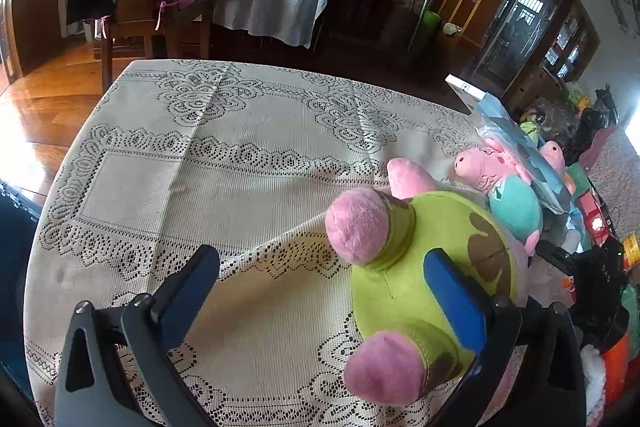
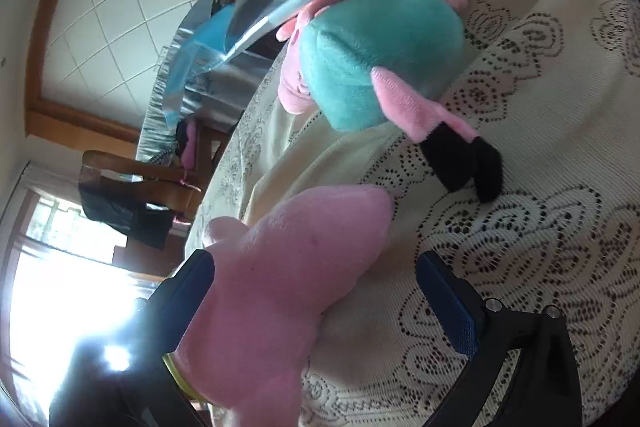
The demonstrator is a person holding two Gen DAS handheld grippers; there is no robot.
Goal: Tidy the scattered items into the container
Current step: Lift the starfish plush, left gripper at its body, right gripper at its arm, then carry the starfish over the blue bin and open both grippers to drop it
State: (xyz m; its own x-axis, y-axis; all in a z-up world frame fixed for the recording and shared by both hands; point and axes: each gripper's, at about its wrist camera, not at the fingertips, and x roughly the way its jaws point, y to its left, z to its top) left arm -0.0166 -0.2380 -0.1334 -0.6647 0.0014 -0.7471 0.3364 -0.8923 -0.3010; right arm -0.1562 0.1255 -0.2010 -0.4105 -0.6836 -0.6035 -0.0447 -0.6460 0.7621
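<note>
Lace-covered table (image 1: 224, 163) spread wide below both cameras. Near right on it, green-dressed pink plush (image 1: 432, 267), lying against the right finger of left gripper (image 1: 324, 291), fingers spread apart. Farther right, teal-dressed pink plush (image 1: 508, 195) beside blue plastic bag (image 1: 516, 135). Right gripper (image 2: 316, 291) fingers apart too, pink plush limb (image 2: 288, 291) between them, touching the left finger.

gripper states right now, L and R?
Left gripper: open, holding nothing; green plush toy lies by its right finger.
Right gripper: open, pink plush limb between the fingers, not clamped.
</note>
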